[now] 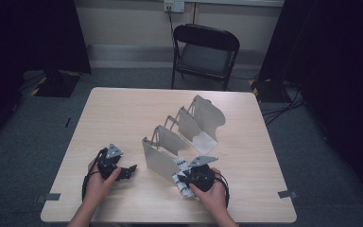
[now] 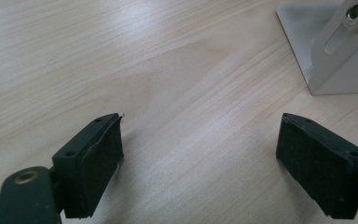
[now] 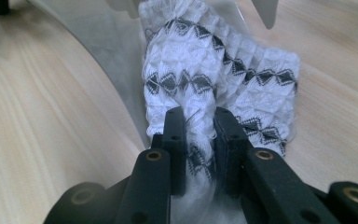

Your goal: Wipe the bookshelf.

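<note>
Now right gripper [image 3: 199, 123] clamped on crinkly white, black-zigzag cloth [image 3: 223, 79]; left gripper [image 2: 200, 158] wide, empty.

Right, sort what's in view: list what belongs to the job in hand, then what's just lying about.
In the job:
- patterned cloth, white with black zigzags
- right gripper, shut on the cloth
- metal rack, which the cloth lies against

Just about:
- left gripper, jaws open, resting on the table
- folding chair beyond the table
- wall socket
</note>
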{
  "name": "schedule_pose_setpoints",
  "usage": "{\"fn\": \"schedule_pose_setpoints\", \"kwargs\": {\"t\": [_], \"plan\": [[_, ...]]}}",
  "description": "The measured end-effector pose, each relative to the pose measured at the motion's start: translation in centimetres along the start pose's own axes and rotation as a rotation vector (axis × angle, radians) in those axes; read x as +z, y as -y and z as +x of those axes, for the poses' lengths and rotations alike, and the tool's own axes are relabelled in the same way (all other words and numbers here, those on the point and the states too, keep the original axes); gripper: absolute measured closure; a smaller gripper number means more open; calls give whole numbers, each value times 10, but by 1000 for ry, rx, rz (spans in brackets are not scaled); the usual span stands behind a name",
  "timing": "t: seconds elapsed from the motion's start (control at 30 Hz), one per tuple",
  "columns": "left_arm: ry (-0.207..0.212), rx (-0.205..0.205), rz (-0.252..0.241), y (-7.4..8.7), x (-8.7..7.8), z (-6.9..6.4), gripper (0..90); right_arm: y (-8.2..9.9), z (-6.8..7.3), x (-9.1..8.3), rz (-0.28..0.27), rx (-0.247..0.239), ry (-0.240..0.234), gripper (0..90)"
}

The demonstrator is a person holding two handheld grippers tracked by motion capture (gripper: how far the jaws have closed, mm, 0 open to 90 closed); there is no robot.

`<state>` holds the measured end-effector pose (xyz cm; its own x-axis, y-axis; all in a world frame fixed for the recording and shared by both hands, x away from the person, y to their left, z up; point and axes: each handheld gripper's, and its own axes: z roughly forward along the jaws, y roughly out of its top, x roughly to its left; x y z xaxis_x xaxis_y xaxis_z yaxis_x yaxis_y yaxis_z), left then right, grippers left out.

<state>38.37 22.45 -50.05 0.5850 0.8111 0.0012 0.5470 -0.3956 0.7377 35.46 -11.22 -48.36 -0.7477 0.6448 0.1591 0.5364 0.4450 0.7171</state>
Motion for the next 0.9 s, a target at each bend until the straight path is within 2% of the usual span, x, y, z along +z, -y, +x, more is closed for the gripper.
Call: {"fn": "schedule_pose_setpoints", "kwargs": {"t": [0.23,0.4,0.47,0.73,0.9], "plan": [[0,0,0,0,0,0,142,-13,0,-18,-39,4,-41,771],[-2,1,-2,0,0,0,142,-22,0,-26,-48,-1,-52,772],[-2,0,-2,0,0,0,142,-26,1,-28,-47,5,-74,778],[-2,1,-2,0,0,0,142,-45,6,-38,-46,-26,-91,784],[-1,0,-2,0,0,0,142,-51,4,-45,-76,-15,-97,784]]}}
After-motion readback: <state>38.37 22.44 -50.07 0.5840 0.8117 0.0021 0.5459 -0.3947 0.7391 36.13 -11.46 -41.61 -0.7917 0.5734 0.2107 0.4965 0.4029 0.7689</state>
